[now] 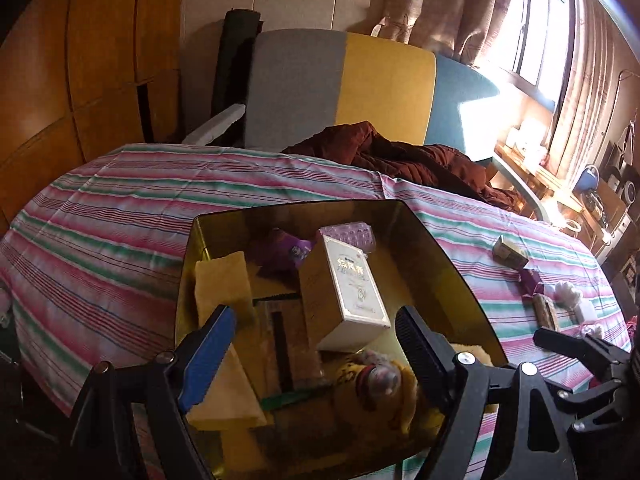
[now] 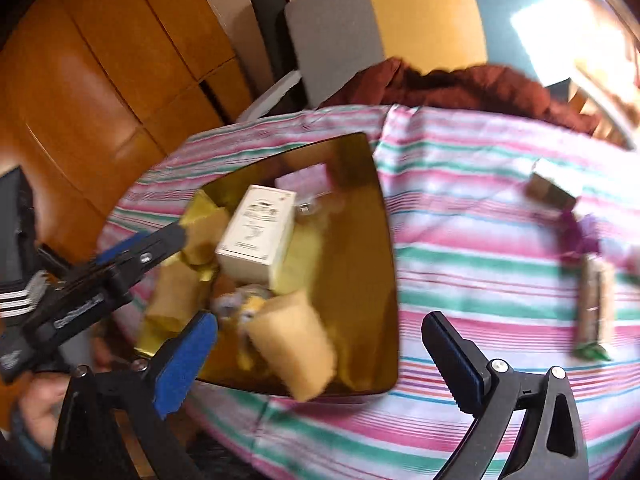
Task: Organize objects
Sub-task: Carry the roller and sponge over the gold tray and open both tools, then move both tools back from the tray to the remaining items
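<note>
So both claws hung released over the gold tin (image 1: 448,248), probably because stuff was getting dropped in there. Left claw (image 1: 316,344) sat right above it, empty. Right claw (image 2: 320,356) was empty too, at the tin's 5 o'clock. Inside: a white box (image 1: 352,296), yellow sponges (image 2: 292,344), a purple pouch (image 1: 280,248). Leftover packets (image 2: 596,300) still lay on the striped bed (image 1: 120,216) out at 3 o'clock.
</note>
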